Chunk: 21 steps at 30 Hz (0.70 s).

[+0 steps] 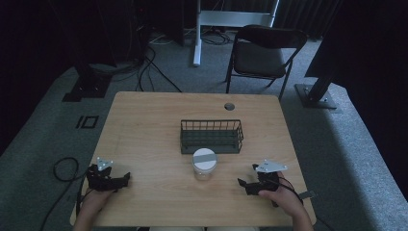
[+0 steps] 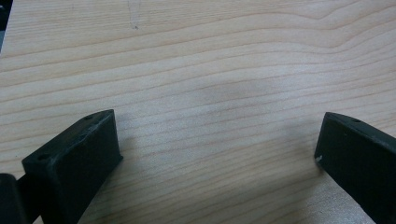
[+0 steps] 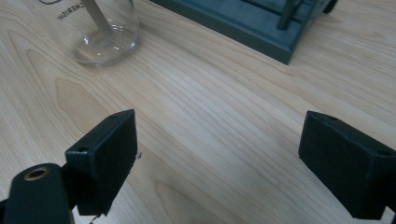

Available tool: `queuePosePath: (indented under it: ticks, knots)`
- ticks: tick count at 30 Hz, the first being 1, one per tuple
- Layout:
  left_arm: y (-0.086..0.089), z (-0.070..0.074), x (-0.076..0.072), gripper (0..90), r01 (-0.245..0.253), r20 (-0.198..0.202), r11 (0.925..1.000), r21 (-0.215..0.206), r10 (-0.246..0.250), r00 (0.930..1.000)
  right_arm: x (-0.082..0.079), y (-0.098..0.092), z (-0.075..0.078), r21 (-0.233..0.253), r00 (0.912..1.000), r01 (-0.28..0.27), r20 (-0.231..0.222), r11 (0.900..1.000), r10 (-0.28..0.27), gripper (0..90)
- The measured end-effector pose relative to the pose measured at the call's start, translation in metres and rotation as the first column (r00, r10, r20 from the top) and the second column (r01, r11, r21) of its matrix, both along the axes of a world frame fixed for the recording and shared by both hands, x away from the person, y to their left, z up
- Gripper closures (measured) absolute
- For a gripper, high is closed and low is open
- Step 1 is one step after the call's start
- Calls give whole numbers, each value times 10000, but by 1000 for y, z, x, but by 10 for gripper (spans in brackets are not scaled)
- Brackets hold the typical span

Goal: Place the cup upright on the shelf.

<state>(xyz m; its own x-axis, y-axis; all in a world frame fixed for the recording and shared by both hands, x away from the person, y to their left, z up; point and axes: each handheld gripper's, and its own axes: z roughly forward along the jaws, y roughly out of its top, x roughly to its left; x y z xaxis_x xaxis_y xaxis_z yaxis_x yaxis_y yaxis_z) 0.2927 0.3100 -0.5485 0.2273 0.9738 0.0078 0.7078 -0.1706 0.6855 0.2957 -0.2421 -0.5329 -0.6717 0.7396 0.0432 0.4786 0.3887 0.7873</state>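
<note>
A clear glass jar point(image 1: 204, 163) with a white lid stands near the middle of the wooden table point(image 1: 144, 120), just in front of a dark wire basket point(image 1: 211, 136). In the right gripper view the jar's base point(image 3: 105, 32) is at upper left and the basket's edge point(image 3: 261, 28) runs along the top. My left gripper point(image 1: 126, 179) rests on the table near the front left, open, with bare wood between its jaws point(image 2: 217, 140). My right gripper point(image 1: 243, 184) sits at the front right, open, nothing between its jaws point(image 3: 217, 144).
A round cable hole point(image 1: 229, 106) is near the table's far edge. Beyond the table stand a folding chair point(image 1: 262, 53) and a white stand leg point(image 1: 197, 33). Cables point(image 1: 65, 168) lie on the grey carpet at left.
</note>
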Motion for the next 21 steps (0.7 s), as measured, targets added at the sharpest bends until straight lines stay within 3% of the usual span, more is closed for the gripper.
queuePosePath:
  ticks: [21]
  knots:
    - [0,0,0,2,-3,1,10000,1,3,10000,4,43,0,197,9951,-980,138,9950,977,114]
